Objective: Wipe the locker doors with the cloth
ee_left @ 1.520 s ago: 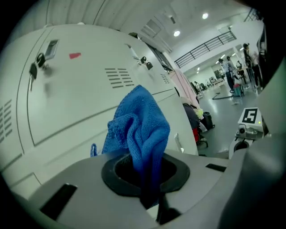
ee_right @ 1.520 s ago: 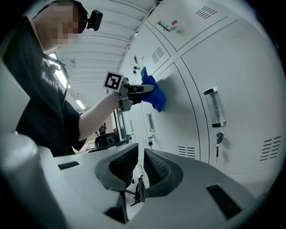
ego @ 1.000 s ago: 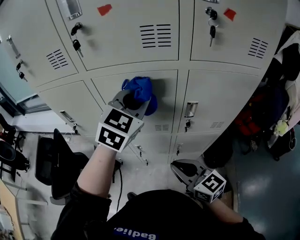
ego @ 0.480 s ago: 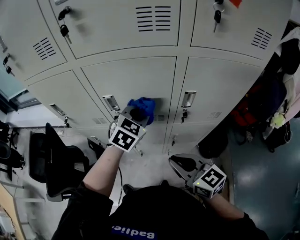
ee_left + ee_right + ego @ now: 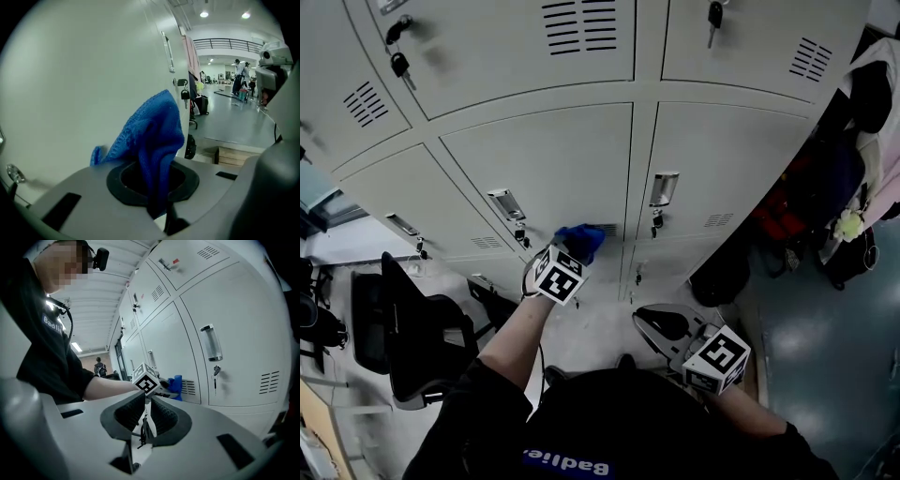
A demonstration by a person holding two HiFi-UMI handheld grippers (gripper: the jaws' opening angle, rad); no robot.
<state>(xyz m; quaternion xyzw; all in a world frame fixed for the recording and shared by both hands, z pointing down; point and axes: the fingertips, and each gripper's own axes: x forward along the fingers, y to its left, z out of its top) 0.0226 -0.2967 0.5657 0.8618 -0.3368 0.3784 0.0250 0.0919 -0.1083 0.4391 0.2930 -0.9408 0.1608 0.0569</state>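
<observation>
A blue cloth (image 5: 580,241) is pinched in my left gripper (image 5: 573,248), which is shut on it and presses it against the low edge of a grey locker door (image 5: 553,155), next to the vent slots. In the left gripper view the cloth (image 5: 152,133) bunches out of the jaws against the pale door (image 5: 70,84). My right gripper (image 5: 664,325) hangs low near the person's body, away from the lockers. Its jaws are shut with nothing in them (image 5: 144,422). From there the left gripper's marker cube (image 5: 146,379) and the cloth (image 5: 176,381) show against the lockers.
Latch handles (image 5: 505,203) (image 5: 664,187) with keys stick out from the doors beside the cloth. A black office chair (image 5: 408,328) stands at the left. Bags and hanging clothes (image 5: 853,178) crowd the right end of the lockers. People stand far off in the hall (image 5: 239,77).
My left gripper has slid the cloth down the middle door, from its upper part to its bottom edge by the vent. The right gripper has stayed put.
</observation>
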